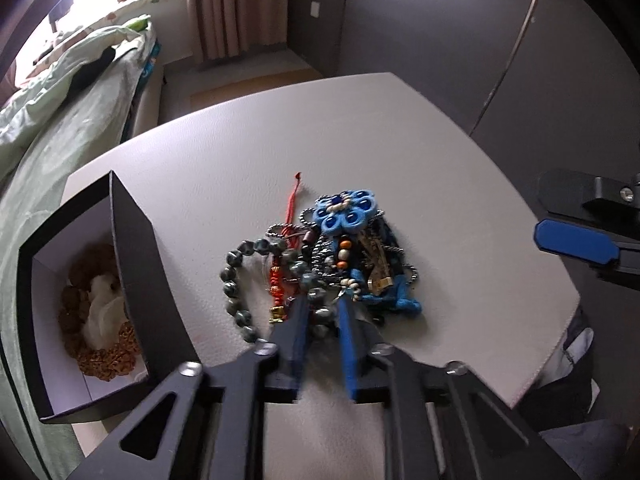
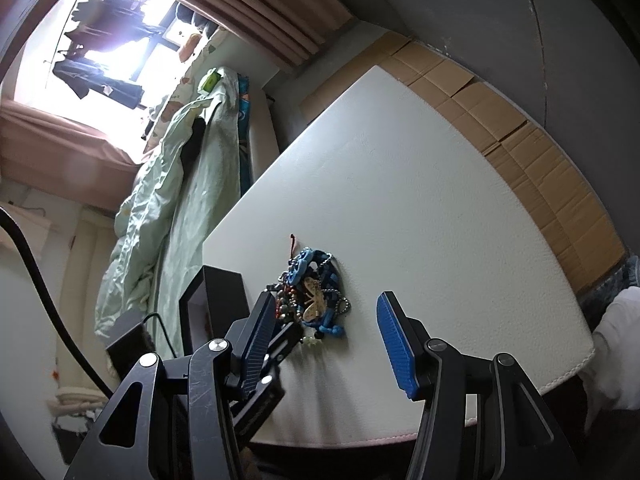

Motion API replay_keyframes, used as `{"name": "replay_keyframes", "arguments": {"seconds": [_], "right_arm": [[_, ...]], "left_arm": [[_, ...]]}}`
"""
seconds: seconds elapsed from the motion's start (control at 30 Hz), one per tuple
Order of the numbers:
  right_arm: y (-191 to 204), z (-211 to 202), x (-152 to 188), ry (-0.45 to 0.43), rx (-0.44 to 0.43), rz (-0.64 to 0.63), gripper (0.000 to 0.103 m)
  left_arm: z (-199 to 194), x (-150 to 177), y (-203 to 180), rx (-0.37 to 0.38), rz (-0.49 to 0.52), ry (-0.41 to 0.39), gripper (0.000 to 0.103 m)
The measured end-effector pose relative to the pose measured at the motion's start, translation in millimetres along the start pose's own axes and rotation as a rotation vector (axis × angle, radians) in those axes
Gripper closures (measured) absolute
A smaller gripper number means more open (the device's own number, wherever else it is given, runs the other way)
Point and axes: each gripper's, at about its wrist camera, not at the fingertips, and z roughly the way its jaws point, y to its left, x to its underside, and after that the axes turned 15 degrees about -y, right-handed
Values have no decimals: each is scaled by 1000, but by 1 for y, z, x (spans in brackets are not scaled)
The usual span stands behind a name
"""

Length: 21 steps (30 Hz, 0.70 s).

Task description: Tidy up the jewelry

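Note:
A tangled jewelry pile (image 1: 344, 264) lies mid-table: a blue flower ornament (image 1: 346, 212), a red cord (image 1: 294, 200), metal chains and a grey-green bead bracelet (image 1: 232, 280). My left gripper (image 1: 322, 308) points down at the pile's near edge, its jaws nearly together with beads of that bracelet pinched between them. A black box (image 1: 136, 248) with a white inside stands to the left and holds a brown bead bracelet (image 1: 100, 356). My right gripper (image 2: 326, 300) hovers open before the pile (image 2: 316, 300), nothing between its fingers; its blue pad (image 1: 576, 244) shows at the right edge.
The white table (image 1: 400, 140) ends close on the right and near sides. A bed with a pale green quilt (image 2: 172, 184) runs along its left. Flattened cardboard (image 2: 520, 152) covers the floor beyond the far edge. A dark wardrobe wall (image 1: 480, 40) stands behind.

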Motion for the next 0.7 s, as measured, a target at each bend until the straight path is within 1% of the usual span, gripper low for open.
{"name": "replay_keyframes", "arguments": {"seconds": [0.03,0.1,0.17,0.37,0.5,0.6,0.7], "right_arm": [[1,1,0,3,-1,-1,49],[3,6,0,15,-8,-3,49],[4,12,-1,27,-14,-2,49],[12,30,-3,66,-22,-10,50],[23,42,-2,88,-30,-34,56],[32,52,0,106,-25,-55,61],[37,63,0,130,-12,-71,62]], "left_arm": [[0,-1,2,4,-7,-3,93],[-4,-2,5,17,-26,-18,93],[-12,-6,11,40,-57,-47,93],[-35,-13,29,73,-147,-127,93],[-46,-19,39,83,-183,-173,94],[-50,-23,44,93,-203,-191,94],[-56,-23,49,105,-226,-213,94]]}}
